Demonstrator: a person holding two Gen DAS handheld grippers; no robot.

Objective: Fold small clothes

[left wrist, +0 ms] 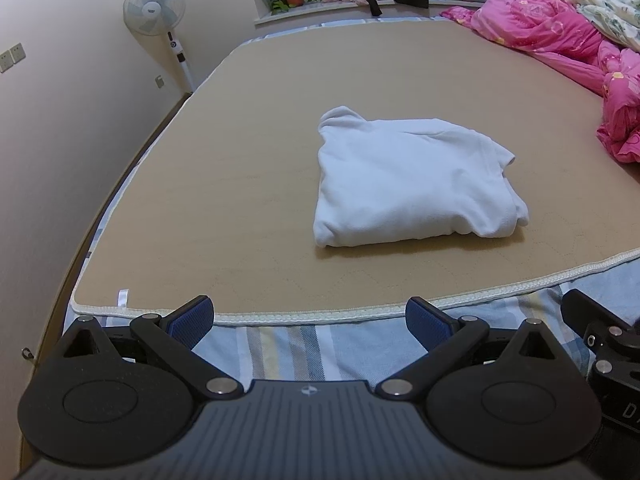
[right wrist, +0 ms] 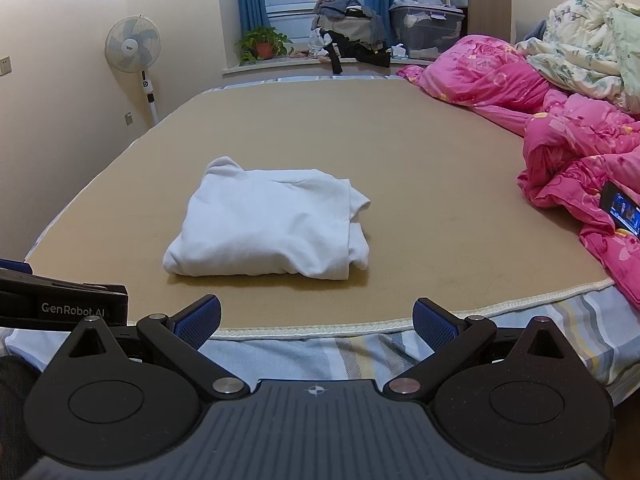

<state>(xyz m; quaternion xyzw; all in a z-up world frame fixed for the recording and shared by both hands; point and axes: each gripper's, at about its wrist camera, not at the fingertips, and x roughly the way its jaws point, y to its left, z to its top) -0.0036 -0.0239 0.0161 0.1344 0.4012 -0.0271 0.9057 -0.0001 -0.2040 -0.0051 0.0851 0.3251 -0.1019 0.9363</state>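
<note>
1. White garment (left wrist: pixel 412 180), folded into a thick, roughly square bundle, lies on the tan mat (left wrist: pixel 248 152) of the bed, nearer the mat's front edge than its far edge and well clear of both side edges.
2. Left gripper (left wrist: pixel 310 320) is released: its two fingers stand wide apart with nothing between them. It hovers over the striped sheet (left wrist: pixel 280 352) at the bed's front edge and touches neither mat nor garment.
3. Right gripper (right wrist: pixel 318 322) is likewise spread wide and empty, hanging just off the same front edge, apart from the garment.
4. The bundle's slightly longer axis runs about parallel to the mat's front edge. Its rounded fold faces the front edge; loose layered edges show at its right side, and a small flap pokes up at the far left corner.
5. The cloth looks soft and matte, with gentle wrinkles and puffy rolled edges.
6. The mat is smooth and flat, bound with a pale corded trim (right wrist: pixel 304 330).
7. Finger pads (left wrist: pixel 192 322) are blue and finely textured, set on black hinged arms.
8. A rumpled pink quilt (right wrist: pixel 580 152) is heaped along the bed's right edge.
</note>
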